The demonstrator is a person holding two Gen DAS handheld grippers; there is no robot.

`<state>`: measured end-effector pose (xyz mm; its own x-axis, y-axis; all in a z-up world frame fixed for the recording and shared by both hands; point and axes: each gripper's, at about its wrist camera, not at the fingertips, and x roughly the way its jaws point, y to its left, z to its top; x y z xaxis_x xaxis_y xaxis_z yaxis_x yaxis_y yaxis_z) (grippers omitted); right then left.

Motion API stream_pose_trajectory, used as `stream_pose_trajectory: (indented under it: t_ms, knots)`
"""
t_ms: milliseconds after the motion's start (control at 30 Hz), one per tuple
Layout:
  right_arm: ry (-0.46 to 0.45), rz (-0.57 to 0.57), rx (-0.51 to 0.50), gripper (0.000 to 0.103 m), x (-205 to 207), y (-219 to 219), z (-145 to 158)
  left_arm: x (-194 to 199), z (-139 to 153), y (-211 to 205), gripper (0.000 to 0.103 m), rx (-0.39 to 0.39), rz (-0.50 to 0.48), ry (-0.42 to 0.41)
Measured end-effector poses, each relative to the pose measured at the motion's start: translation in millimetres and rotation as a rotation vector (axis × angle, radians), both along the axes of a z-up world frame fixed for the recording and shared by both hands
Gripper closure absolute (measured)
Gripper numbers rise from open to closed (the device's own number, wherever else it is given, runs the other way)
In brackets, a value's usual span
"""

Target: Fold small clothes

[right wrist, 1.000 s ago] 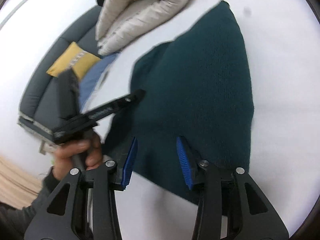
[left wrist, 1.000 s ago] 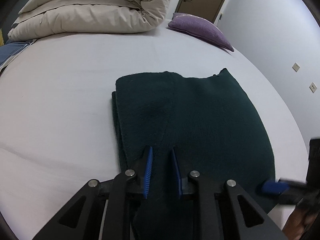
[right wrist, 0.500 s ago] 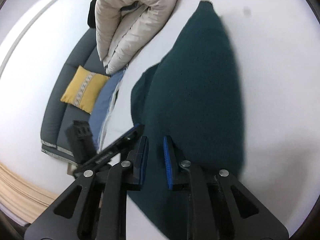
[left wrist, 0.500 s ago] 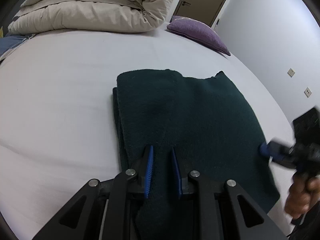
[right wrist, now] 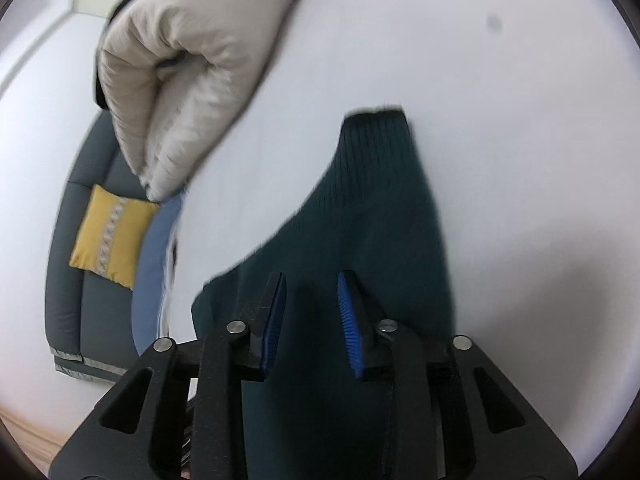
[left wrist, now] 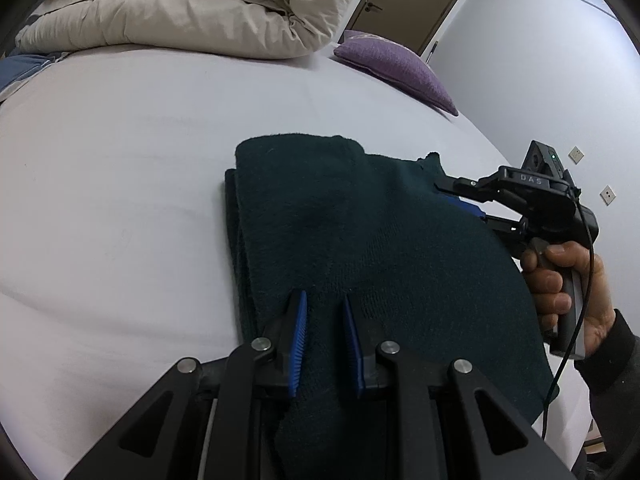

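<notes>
Dark green knitted garment (left wrist: 360,248) on white bed (left wrist: 120,184) already folded lengthwise; near edge pinched by left gripper (left wrist: 325,312), right edge raised in right gripper (right wrist: 312,300) jaws; crosswise fold judged remaining.

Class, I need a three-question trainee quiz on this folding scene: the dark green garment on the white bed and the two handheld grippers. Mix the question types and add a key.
1. True or false: the left gripper is clamped on the near edge of the dark green garment.
2. Multiple choice: in the left wrist view, the right gripper works at the garment's (A) far right side, (B) far left corner, (C) near left edge.
3. Fill in: far across the bed sheet, beside the beige duvet, lies a ______ pillow.

Key: 1 true; 2 A; 3 purple.
</notes>
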<state>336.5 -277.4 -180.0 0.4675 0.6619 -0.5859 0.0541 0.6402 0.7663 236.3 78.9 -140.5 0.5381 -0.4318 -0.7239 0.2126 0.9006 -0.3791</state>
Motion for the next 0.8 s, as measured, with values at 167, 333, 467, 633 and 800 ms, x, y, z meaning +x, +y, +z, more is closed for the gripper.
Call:
stream_pose_trajectory:
  t_ms: [167, 333, 467, 633, 800]
  knots:
    - [-0.03, -0.011, -0.05, 0.075, 7, -2, 19, 1, -2, 4, 0.08, -0.009, -0.001, -0.003]
    - [-0.082, 0.173, -0.079, 0.041, 11, 51, 42, 2, -3, 5, 0.08, -0.008, 0.0, 0.001]
    - [-0.052, 0.205, -0.22, 0.043, 27, 73, 21, 6, -3, 8, 0.08, -0.033, 0.0, 0.013]
    - [-0.054, 0.117, -0.155, 0.04, 9, 47, 46, 7, -5, 14, 0.08, -0.078, 0.0, 0.021]
    - [-0.199, 0.309, 0.18, 0.04, -89, 36, 72, 7, -7, 18, 0.081, -0.094, 0.0, 0.023]
